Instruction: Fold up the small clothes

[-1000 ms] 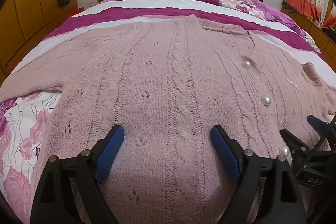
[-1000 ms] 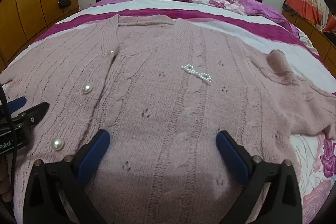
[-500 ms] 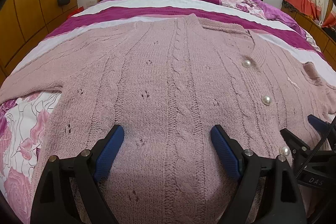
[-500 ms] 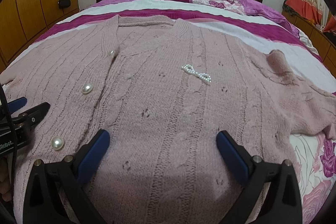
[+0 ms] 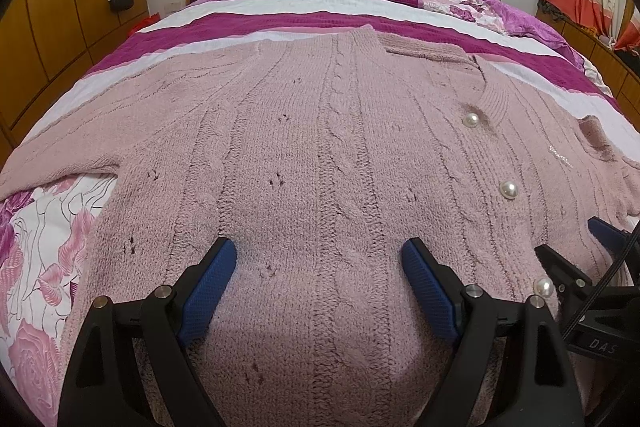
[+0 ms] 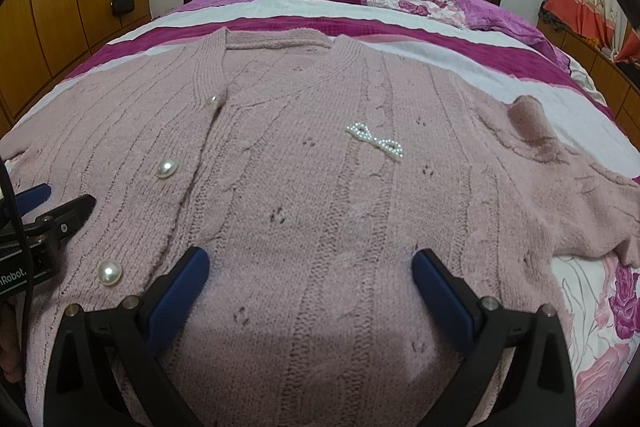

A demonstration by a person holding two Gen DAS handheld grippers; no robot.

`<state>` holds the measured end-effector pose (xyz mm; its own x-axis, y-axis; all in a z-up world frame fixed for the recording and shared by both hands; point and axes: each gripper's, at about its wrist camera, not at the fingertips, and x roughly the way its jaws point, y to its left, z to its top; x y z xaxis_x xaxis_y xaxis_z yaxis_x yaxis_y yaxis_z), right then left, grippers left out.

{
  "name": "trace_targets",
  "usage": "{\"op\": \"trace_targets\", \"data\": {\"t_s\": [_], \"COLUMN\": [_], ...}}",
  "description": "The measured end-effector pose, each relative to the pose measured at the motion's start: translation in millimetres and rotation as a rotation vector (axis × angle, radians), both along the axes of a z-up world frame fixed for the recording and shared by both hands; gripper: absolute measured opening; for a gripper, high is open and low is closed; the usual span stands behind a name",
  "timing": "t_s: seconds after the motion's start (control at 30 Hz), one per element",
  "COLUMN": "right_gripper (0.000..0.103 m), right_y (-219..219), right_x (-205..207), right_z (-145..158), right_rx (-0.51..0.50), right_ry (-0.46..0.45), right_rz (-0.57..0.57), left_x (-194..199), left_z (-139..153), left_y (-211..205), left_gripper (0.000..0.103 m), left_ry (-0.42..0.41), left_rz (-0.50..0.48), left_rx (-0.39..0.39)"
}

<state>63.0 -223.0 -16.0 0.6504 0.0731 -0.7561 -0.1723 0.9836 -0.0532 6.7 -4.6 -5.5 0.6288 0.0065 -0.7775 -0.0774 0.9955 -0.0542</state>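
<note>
The bed (image 5: 304, 7) carries a pink knit cardigan (image 5: 320, 155) spread flat and buttoned, sleeves out to both sides. The left gripper (image 5: 318, 267) and right gripper (image 6: 310, 275) hover over its lower half, jaws apart, nothing between them. The loose knit could snag on a pad or drag unevenly, and the pearl buttons (image 6: 166, 169) or bow pin (image 6: 376, 142), seemingly only pinned on, might catch. Nothing has shifted since the earlier frames.

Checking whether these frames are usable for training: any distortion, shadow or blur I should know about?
Left wrist view: strong fisheye bulge, black corners, a soft shadow on the pink cable-knit cardigan nearest the lens, detail sharp. Right wrist view: same bulge, similar shadow at the bottom, the beaded bow brooch crisp.
</note>
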Motion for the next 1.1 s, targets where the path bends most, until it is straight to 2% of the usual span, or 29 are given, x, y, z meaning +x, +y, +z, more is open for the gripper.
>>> {"op": "trace_targets", "data": {"t_s": [0.23,0.7,1.1], "right_gripper": [0.103,0.103,0.103], "right_y": [2.3,4.4,4.5], "right_x": [3.9,4.3,3.8], "right_z": [-1.1,-0.2,-0.1], "right_rx": [-0.008,-0.024,-0.029], "right_ry": [0.0,0.004,0.004], "right_rz": [0.002,-0.001,-0.002], "left_x": [-0.1,-4.3,-6.8], "left_z": [-0.3,0.5,2.8], "left_y": [-3.3,-1.2,0.2], "left_gripper": [0.066,0.066,0.066], "left_ry": [0.001,-0.007,-0.007], "left_rz": [0.002,0.003,0.003], "left_rx": [0.018,-0.004,0.006]}}
